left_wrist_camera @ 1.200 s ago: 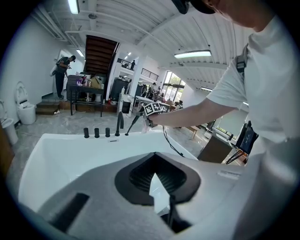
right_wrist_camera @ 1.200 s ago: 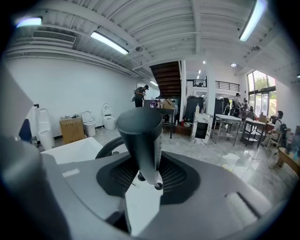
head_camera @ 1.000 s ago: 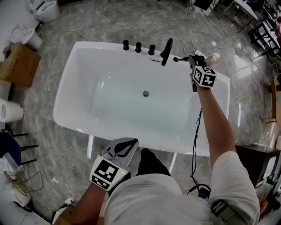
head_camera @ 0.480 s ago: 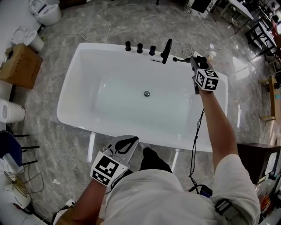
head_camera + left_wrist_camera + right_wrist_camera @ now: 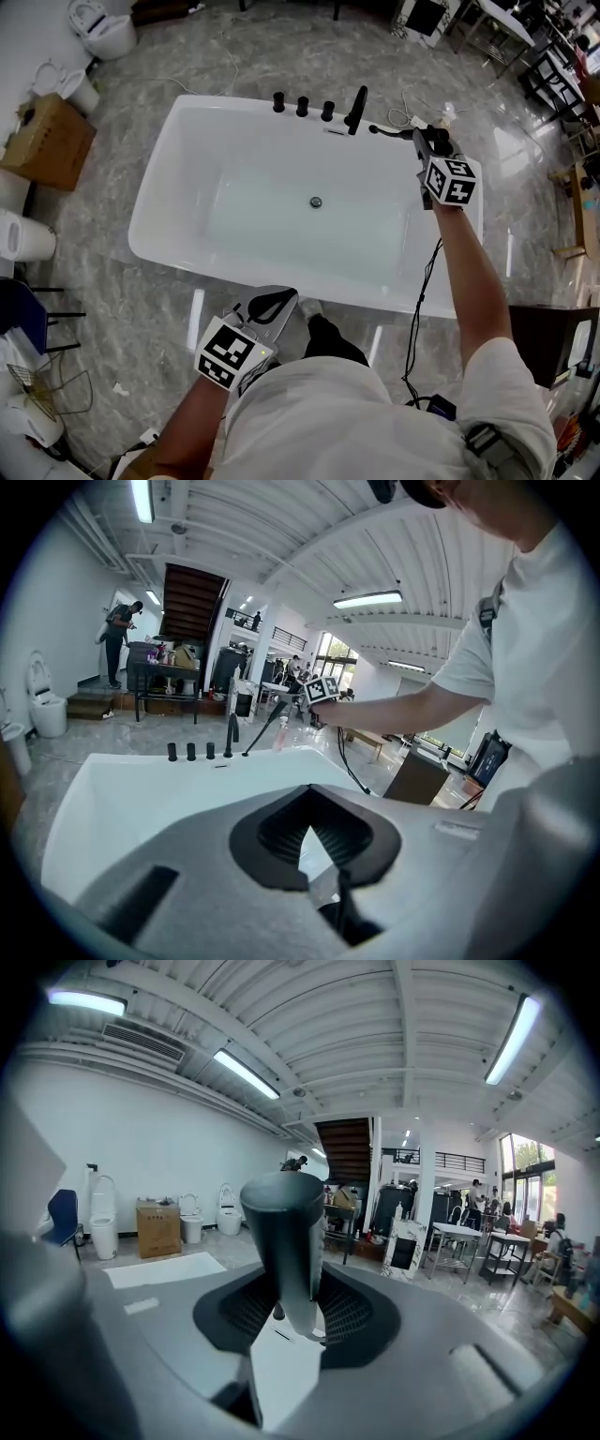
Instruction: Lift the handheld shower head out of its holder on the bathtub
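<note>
Close to you, your left gripper [image 5: 306, 825] is clenched on nothing. Your right gripper [image 5: 428, 138] grasps the slim, matte-black shower head [image 5: 286, 1237], now higher than a second ago. Past it, on the glossy white bathtub [image 5: 169, 178] rim, stand a black spout [image 5: 355, 110] and three knobs [image 5: 302, 105].

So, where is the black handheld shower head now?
Upper right of the head view: the black shower head sits clamped in the right claw, above the white bathtub's rim, beside the black spout.
</note>
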The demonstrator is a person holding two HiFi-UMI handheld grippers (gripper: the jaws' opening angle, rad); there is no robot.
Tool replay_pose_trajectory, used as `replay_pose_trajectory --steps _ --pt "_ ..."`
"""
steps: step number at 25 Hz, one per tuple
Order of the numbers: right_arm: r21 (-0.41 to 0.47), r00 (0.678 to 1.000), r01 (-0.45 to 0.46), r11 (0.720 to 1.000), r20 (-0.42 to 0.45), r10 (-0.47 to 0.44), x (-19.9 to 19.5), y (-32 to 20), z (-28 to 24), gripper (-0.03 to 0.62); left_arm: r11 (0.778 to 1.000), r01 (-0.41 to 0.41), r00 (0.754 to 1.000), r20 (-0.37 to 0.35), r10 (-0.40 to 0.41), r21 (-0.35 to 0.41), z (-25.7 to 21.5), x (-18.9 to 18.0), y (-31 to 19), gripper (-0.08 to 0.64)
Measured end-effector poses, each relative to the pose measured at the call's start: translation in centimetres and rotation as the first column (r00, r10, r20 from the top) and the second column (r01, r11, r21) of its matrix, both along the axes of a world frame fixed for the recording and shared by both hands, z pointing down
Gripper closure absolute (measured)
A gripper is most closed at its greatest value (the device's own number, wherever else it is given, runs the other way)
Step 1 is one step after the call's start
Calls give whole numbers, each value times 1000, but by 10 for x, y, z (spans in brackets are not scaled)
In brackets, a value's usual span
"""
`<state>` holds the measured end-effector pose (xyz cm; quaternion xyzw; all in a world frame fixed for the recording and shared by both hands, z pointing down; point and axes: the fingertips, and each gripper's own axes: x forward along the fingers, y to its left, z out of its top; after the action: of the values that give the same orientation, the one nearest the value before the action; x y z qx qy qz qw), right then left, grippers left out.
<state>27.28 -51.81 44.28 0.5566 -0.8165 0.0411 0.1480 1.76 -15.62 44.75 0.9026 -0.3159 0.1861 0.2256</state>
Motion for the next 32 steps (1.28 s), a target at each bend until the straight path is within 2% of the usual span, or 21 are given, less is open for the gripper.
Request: replay_pose_trajectory --steps 32 --pt "161 1000 10 987 -1 -10 -31 162 -135 447 997 -36 999 -24 38 74 -29 -50 74 554"
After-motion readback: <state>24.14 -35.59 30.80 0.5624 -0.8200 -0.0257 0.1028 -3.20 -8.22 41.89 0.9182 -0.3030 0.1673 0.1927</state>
